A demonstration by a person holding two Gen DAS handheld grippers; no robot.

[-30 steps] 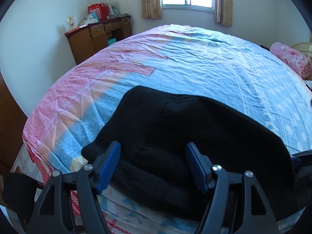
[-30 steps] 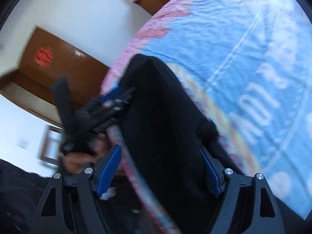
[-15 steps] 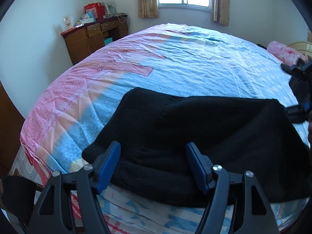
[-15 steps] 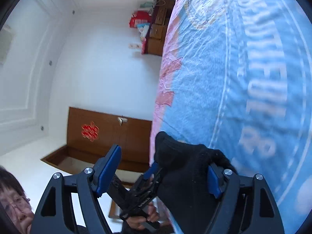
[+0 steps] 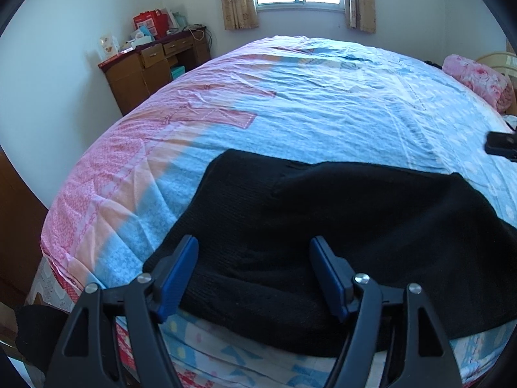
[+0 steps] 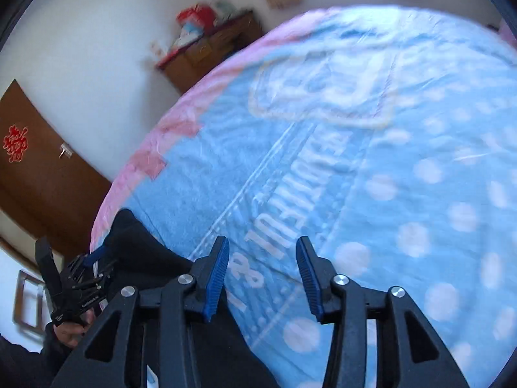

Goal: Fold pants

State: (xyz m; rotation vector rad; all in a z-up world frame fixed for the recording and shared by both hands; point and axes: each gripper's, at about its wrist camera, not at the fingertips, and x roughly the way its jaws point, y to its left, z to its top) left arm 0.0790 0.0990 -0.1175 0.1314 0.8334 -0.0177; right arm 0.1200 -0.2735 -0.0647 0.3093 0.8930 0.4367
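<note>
- Your left hand-held gripper point(image 5: 253, 274) hangs over the near edge of the bed point(image 5: 323, 97), its 2 blue fingers point(image 5: 181, 271) spread wide with nothing between them.
- The black pants point(image 5: 339, 226) lie folded across the near side of the bed, on the blue and pink sheet, just below that gripper.
- Your right hand-held gripper point(image 6: 261, 274) hovers above the blue dotted sheet, jaws parted and holding nothing; the pants lie to its near left.
- A wooden dresser point(image 5: 145, 68) stands in the far left corner, a pink pillow point(image 5: 478, 80) at the far right.
</note>
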